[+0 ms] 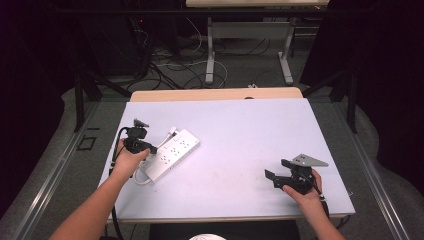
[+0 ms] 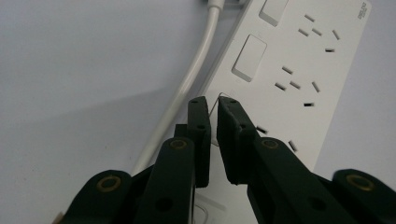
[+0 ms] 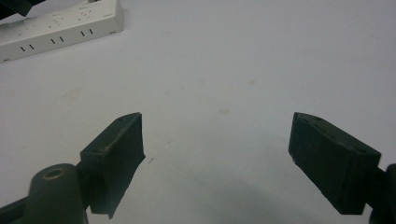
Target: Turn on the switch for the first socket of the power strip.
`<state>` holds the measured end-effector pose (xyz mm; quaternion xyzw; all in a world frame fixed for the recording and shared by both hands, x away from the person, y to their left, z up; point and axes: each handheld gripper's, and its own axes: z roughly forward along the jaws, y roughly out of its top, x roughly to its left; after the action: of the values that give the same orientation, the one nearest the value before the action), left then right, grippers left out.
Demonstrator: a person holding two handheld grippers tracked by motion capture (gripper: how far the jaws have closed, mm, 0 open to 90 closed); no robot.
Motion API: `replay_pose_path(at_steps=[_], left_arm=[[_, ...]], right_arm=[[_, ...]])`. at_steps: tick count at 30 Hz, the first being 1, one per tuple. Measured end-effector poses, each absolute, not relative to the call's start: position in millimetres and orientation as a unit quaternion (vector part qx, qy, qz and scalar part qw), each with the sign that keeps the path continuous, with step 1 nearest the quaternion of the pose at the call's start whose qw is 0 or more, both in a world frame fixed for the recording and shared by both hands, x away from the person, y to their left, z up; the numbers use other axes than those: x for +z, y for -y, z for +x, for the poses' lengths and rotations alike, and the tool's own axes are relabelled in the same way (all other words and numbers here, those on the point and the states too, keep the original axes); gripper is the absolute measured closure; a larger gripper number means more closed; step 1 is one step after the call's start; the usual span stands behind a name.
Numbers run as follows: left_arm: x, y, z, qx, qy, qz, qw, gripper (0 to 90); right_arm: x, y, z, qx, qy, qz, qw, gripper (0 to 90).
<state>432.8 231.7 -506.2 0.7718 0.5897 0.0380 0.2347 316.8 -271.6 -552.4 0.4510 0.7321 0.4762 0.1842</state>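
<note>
A white power strip (image 1: 172, 152) lies slanted on the left part of the pale table (image 1: 250, 125). Its white cable (image 2: 191, 79) runs along one side. My left gripper (image 1: 151, 149) hangs over the strip's near end, jaws almost together with only a thin slit between them. In the left gripper view the left gripper (image 2: 212, 103) has its tips right above a rocker switch on the power strip (image 2: 299, 70), and nothing is held between them. My right gripper (image 1: 276, 169) rests near the front right, open and empty. The right gripper view has the right gripper (image 3: 215, 119) over bare table, with the power strip (image 3: 60, 25) far off.
The table's front edge (image 1: 225, 218) runs just ahead of both forearms. A wooden strip (image 1: 215, 94) borders the far edge. Beyond it stand desk legs (image 1: 210, 55) with loose cables on the floor. Bare tabletop spreads between the strip and the right gripper.
</note>
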Motion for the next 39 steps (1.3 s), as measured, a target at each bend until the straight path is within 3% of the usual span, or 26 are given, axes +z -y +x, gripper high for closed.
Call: replay_pose_path(at_steps=[15, 39], left_arm=[[-508.7, -232.1, 432.8, 0.041, -0.584, 0.778, 0.227, 89.3], [-510.5, -231.2, 432.3, 0.047, -0.588, 0.773, 0.235, 86.3]], right_arm=[[-552.2, 270.8, 316.4, 0.476, -0.732, 0.452, 0.181, 17.4], [-552.5, 270.7, 316.7, 0.476, -0.733, 0.452, 0.179, 17.4]])
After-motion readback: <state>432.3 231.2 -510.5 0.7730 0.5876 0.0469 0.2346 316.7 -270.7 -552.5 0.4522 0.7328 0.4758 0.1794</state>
